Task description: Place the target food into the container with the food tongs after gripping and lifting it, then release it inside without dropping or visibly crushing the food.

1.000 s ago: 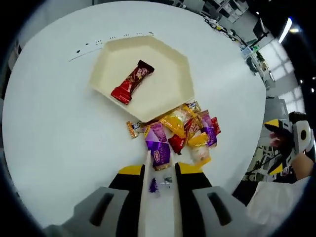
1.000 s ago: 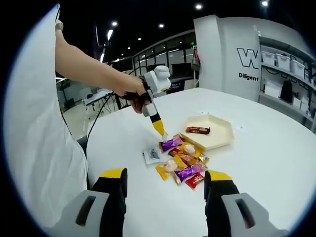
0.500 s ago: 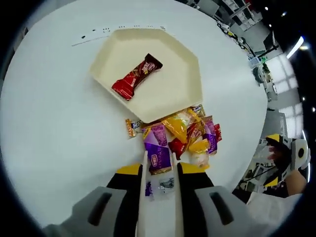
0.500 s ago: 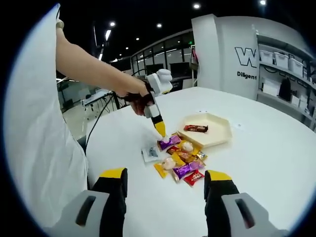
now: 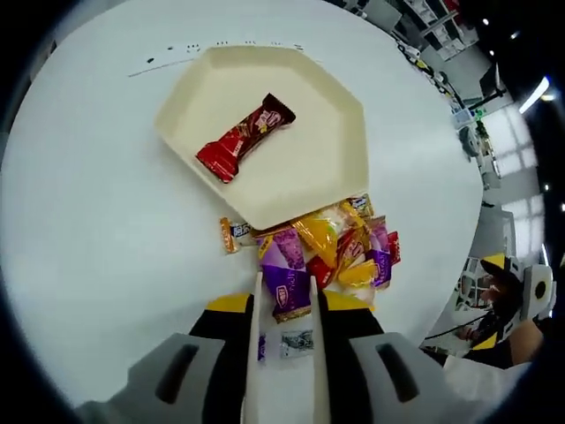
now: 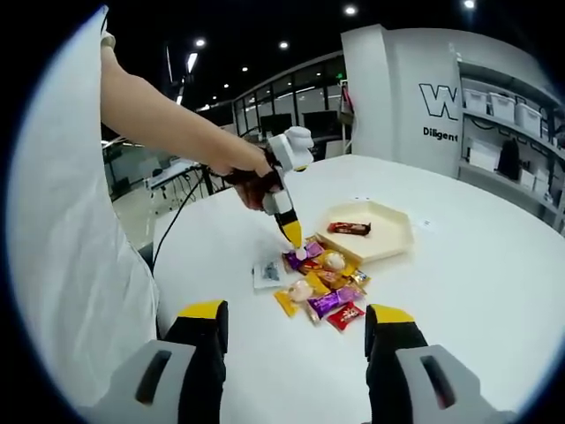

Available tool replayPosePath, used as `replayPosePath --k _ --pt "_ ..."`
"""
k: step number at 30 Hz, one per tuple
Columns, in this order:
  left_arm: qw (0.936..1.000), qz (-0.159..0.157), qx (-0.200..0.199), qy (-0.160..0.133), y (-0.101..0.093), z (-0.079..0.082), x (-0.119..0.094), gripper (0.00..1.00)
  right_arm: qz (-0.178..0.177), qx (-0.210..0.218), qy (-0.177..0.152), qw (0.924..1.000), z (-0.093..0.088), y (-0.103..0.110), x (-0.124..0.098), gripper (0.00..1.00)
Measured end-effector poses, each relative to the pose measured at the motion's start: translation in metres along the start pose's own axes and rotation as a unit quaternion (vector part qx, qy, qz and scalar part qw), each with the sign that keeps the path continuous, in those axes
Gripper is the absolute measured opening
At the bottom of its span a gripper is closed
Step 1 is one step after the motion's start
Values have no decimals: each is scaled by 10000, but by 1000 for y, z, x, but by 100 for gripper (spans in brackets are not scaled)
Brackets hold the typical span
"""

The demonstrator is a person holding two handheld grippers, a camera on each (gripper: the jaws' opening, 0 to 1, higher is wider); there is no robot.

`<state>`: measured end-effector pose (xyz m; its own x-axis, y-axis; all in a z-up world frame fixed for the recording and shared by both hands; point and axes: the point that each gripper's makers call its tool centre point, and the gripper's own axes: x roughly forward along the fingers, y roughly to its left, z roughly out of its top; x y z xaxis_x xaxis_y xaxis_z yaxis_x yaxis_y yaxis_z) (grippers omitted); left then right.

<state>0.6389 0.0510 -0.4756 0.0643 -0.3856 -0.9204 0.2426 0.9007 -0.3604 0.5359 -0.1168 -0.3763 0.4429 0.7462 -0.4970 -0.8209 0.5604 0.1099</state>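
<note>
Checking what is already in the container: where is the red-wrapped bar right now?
In the left gripper view the red-wrapped bar lies diagonally inside the cream hexagonal tray, left of its centre, apart from the candy pile just outside the tray's near edge.

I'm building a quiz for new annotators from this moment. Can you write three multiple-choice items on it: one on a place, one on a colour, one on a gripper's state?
1. Where does the red snack bar lie?
A. in the cream tray
B. on the snack pile
C. between the right gripper's jaws

2. What colour is the packet at the left gripper tips?
A. green
B. purple
C. blue

3. How does the right gripper stand?
A. shut on a packet
B. open, holding nothing
C. shut on the tray

Answers: 1 A, the bar rests on the tray floor, alone. 2 B, a purple wrapper sits between the left tips. 3 B, its jaws stand wide apart, away from the pile, in the right gripper view.
</note>
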Motion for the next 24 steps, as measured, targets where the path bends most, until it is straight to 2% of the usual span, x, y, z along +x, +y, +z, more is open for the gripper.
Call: replayPosePath --k 11,24 --pt "9999 155 48 45 2 0 3 24 -5 11 12 10000 -1 -1 -1 60" --pt "9974 263 655 120 -3 -5 3 20 -10 -5 16 10000 -2 -1 -2 59"
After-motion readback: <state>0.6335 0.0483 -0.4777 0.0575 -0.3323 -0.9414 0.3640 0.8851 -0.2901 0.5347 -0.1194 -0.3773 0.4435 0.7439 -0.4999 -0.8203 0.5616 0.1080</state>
